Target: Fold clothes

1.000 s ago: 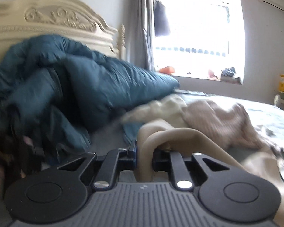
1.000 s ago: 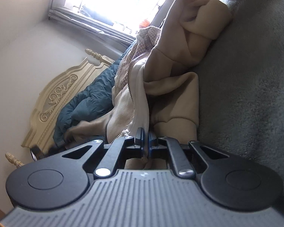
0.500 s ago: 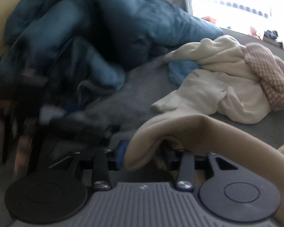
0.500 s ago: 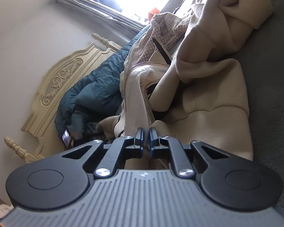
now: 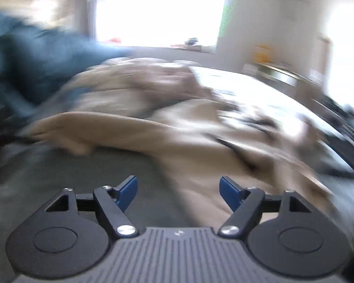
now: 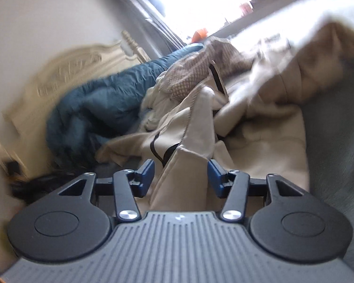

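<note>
A beige zip-up jacket [image 5: 200,141] lies crumpled across the grey bed sheet [image 5: 82,176]; the left wrist view is badly blurred. My left gripper [image 5: 178,188] hovers over the jacket's near edge, its jaws opening wide and nothing pressed between the blue pads [image 5: 127,189]. In the right wrist view a fold of the same jacket [image 6: 181,179], next to its zipper [image 6: 191,108], stands between the jaws of my right gripper [image 6: 181,175]. Those jaws are opening too, and the pads [image 6: 147,174] stand just off the cloth.
A teal duvet [image 6: 94,108] is heaped against the cream carved headboard [image 6: 66,66]. A pink checked garment [image 6: 191,70] and a white one [image 6: 158,101] lie behind the jacket. A bright window [image 5: 158,9] fills the far wall. Grey sheet [image 6: 330,141] shows on the right.
Both grippers went from shut on the beige jacket to open, letting it go. The left view swung right, away from the duvet. The right view rolled toward upright and rose.
</note>
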Action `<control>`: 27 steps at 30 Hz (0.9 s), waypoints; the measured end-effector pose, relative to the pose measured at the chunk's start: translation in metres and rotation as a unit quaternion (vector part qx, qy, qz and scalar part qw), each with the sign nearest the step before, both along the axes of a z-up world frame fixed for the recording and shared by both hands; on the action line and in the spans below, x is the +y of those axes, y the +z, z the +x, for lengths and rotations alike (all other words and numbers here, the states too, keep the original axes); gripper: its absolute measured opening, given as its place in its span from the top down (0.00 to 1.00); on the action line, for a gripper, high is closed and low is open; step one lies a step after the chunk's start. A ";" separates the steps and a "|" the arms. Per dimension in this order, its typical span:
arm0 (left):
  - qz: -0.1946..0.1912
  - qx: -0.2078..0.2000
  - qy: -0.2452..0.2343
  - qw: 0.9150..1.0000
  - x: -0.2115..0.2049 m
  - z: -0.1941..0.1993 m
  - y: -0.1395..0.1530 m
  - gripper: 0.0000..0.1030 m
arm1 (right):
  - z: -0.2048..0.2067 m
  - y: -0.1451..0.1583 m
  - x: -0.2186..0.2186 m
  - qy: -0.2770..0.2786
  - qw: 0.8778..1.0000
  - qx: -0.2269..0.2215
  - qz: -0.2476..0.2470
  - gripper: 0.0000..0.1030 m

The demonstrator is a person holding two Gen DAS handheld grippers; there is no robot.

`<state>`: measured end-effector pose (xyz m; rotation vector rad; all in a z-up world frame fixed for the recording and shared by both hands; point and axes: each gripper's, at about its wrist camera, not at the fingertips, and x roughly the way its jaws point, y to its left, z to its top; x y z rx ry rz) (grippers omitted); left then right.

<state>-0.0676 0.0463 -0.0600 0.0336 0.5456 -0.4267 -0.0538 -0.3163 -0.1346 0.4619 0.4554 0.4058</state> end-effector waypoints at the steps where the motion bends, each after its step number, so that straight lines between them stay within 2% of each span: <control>1: 0.004 -0.015 -0.030 0.999 -0.017 -0.016 -0.003 0.25 | -0.006 0.005 0.010 0.005 0.999 -0.013 -0.032 0.46; 4: 0.037 -0.055 -0.113 0.991 -0.065 -0.053 -0.017 0.24 | -0.023 0.015 0.037 0.033 0.992 -0.044 -0.110 0.39; 6: 0.081 -0.077 -0.136 0.984 -0.091 -0.069 -0.030 0.24 | -0.026 0.012 0.056 0.042 0.983 -0.055 -0.171 0.36; 8: 0.124 -0.078 -0.142 0.979 -0.109 -0.076 -0.046 0.24 | -0.029 0.007 0.075 0.046 0.968 -0.066 -0.238 0.36; 10: 0.155 -0.078 -0.141 0.975 -0.117 -0.081 -0.058 0.24 | -0.031 -0.001 0.096 0.047 0.942 -0.080 -0.322 0.36; 13: 0.195 -0.084 -0.134 0.968 -0.121 -0.086 -0.074 0.31 | -0.032 -0.018 0.121 0.052 0.892 -0.106 -0.436 0.37; 15: 0.201 -0.086 -0.126 0.968 -0.116 -0.086 -0.079 0.39 | -0.031 -0.029 0.130 0.050 0.863 -0.111 -0.491 0.39; 17: 0.188 -0.083 -0.119 0.971 -0.108 -0.086 -0.079 0.47 | -0.027 -0.033 0.131 0.033 0.846 -0.117 -0.519 0.46; 18: 0.179 -0.082 -0.117 0.973 -0.103 -0.084 -0.078 0.47 | -0.025 -0.032 0.129 0.018 0.845 -0.117 -0.521 0.52; 19: 0.169 -0.081 -0.115 0.975 -0.098 -0.082 -0.076 0.47 | -0.024 -0.028 0.123 0.000 0.856 -0.114 -0.505 0.53; 21: 0.159 -0.082 -0.110 0.978 -0.093 -0.079 -0.075 0.47 | -0.022 -0.015 0.105 -0.029 0.889 -0.101 -0.445 0.63; 23: 0.154 -0.083 -0.104 0.979 -0.093 -0.076 -0.075 0.47 | -0.020 -0.004 0.085 -0.056 0.921 -0.086 -0.376 0.67; 25: 0.145 -0.074 -0.099 0.982 -0.096 -0.071 -0.078 0.47 | -0.016 0.003 0.071 -0.078 0.939 -0.079 -0.324 0.71; 27: 0.124 -0.062 -0.095 0.986 -0.099 -0.066 -0.078 0.47 | -0.012 0.006 0.059 -0.091 0.953 -0.072 -0.281 0.80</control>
